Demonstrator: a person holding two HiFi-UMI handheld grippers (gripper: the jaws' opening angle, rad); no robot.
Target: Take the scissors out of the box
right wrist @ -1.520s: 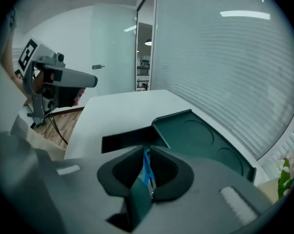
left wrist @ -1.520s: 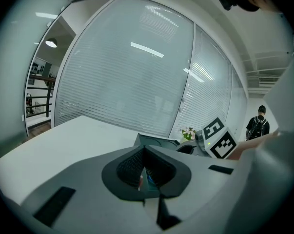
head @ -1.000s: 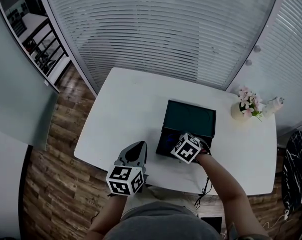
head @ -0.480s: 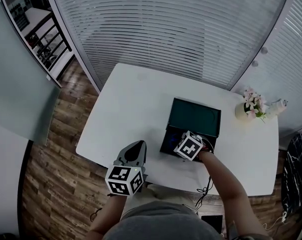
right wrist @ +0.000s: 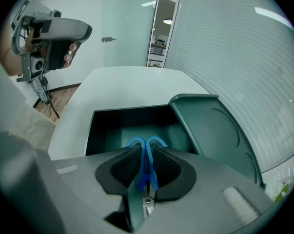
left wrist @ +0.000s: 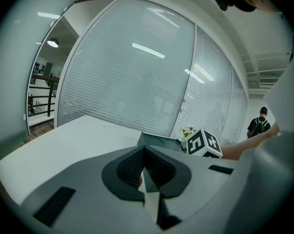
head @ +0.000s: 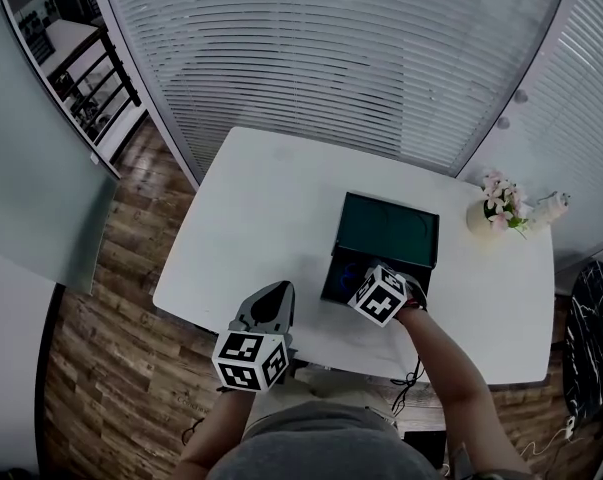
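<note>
A dark green box [head: 343,268] stands on the white table [head: 251,218] with its lid [head: 386,230] folded back. Inside it lie scissors with blue handles [right wrist: 147,150]. My right gripper [right wrist: 146,168] reaches down into the box. Its jaws are closing, and the pads press on the two blue handles between them. In the head view its marker cube [head: 378,295] covers the jaws. My left gripper [left wrist: 144,152] hovers over the table's near edge, left of the box, shut with nothing in it, and the head view shows it [head: 273,293] too.
A vase of pink flowers [head: 493,211] and a small white object [head: 548,208] stand at the table's far right corner. Window blinds run behind the table. A cable [head: 411,368] hangs off the near edge by my right arm.
The head camera's view has shifted slightly. Both grippers keep their places, the right one over the open box.
</note>
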